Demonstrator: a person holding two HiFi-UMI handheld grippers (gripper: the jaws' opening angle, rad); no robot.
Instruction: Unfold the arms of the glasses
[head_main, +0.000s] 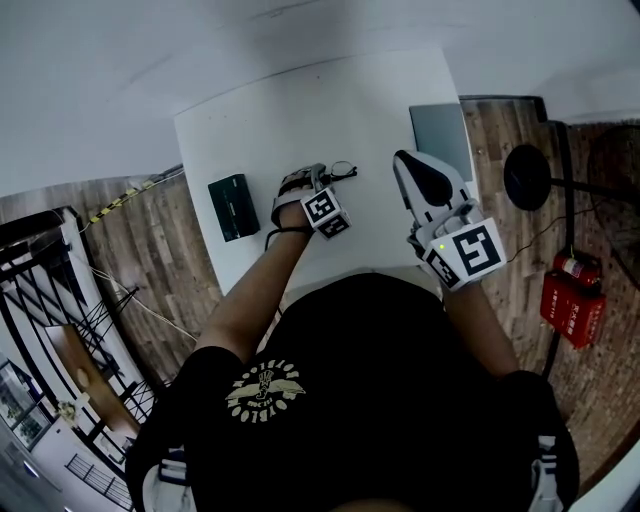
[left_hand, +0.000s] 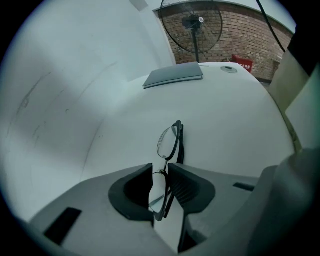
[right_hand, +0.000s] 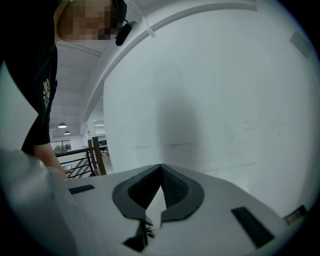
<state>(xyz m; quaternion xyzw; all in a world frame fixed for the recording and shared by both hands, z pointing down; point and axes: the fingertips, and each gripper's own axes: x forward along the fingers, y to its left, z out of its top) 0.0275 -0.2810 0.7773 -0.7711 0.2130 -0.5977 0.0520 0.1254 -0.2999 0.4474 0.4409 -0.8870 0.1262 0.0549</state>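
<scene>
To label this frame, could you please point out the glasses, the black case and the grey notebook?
glasses (left_hand: 167, 141): left gripper view, on the upper lens.
black case (head_main: 233, 207): head view, on the middle of its top.
grey notebook (left_hand: 174, 75): left gripper view, on its cover.

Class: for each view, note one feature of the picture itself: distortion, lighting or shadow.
Head view: the wide lens bows the white table's edges; tabletop bright, floor dim. Left gripper view: fisheye with black corners; the glasses show dark and sharp against the pale table. Right gripper view: black corners too, and a soft grey shadow on the wall.
</scene>
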